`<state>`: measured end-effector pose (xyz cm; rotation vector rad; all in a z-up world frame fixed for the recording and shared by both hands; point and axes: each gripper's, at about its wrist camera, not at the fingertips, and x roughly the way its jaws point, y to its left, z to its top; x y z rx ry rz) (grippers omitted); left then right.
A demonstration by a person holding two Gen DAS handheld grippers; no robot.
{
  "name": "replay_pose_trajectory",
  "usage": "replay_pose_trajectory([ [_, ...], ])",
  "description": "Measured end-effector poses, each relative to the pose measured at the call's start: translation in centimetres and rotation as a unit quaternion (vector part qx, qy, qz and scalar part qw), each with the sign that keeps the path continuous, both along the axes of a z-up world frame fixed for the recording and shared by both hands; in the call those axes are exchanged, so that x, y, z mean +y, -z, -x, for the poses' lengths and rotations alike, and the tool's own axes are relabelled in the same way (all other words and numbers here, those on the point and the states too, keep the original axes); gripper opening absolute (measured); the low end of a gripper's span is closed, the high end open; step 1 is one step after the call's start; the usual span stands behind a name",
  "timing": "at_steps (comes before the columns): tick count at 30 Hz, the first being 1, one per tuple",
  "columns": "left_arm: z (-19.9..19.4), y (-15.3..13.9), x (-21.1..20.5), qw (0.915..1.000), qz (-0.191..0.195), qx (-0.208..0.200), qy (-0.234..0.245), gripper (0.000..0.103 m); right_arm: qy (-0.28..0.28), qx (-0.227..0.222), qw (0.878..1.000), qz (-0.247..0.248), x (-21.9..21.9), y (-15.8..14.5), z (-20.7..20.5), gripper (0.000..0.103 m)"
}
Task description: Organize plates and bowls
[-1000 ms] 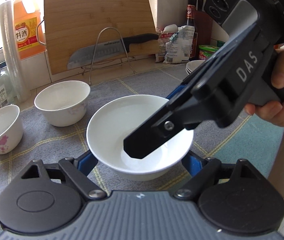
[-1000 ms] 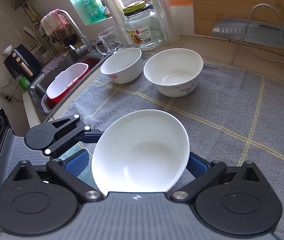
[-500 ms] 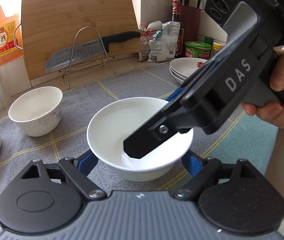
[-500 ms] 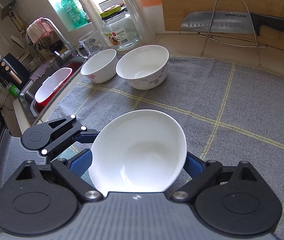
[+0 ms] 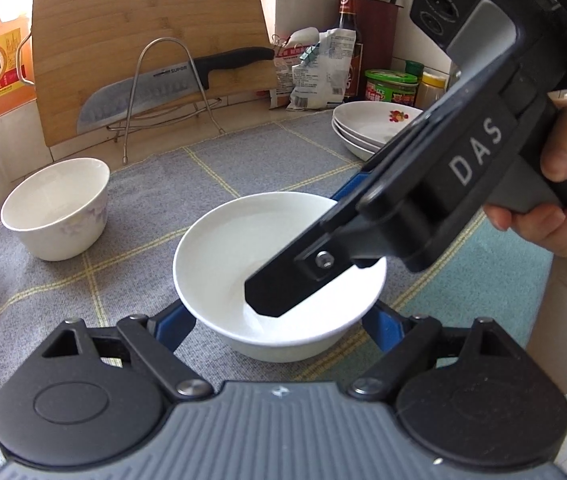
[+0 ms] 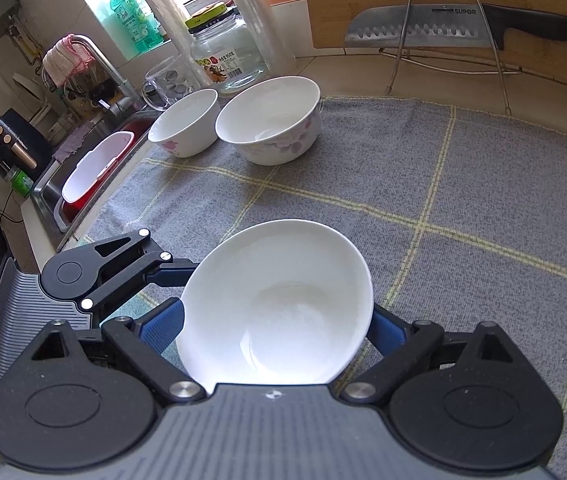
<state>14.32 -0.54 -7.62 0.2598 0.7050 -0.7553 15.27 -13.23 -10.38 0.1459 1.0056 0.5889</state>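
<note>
sorting only part done: plain white bowl [image 6: 279, 304] pinched by both grippers.
left gripper [image 5: 279, 320] and right gripper [image 6: 279, 332] clamp it; two flowered bowls [image 6: 271, 120] wait (mat's far-left corner), plates [image 5: 367, 128] stacked at its far-right edge.

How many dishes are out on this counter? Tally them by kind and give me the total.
Plain white bowl: 1
Flowered bowls: 2
Stacked plates: 3, going by the rims that show
Total: 6
</note>
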Motion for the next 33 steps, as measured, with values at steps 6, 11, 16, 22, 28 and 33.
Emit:
replay_pose_trajectory([
  [6,0.2,0.3,0.1,1.0000,-0.003,-0.001,0.000,0.094,0.004,-0.009,1.000,-0.001,-0.1,-0.1,0.1,0.103],
  [11,0.3,0.4,1.0,0.9999,0.007,0.011,-0.011,0.096,0.016,-0.017,1.000,0.012,-0.6,-0.3,0.0,0.103],
  [16,0.8,0.0,2.0,0.9996,0.001,0.012,-0.027,0.096,0.018,-0.023,0.999,0.022,-1.0,-0.5,0.1,0.103],
  [22,1.0,-0.7,4.2,0.9985,0.007,0.013,-0.053,0.099,0.006,-0.035,0.999,0.033,-0.6,-1.3,-0.2,0.103],
  [28,0.8,-1.6,6.1,0.9968,0.013,-0.003,-0.079,0.099,-0.004,-0.050,0.998,0.040,0.3,-2.1,-0.8,0.103],
  [33,0.1,-2.4,8.2,0.9949,0.037,-0.007,-0.094,0.099,-0.018,-0.066,0.996,0.050,1.6,-2.9,-1.4,0.103],
])
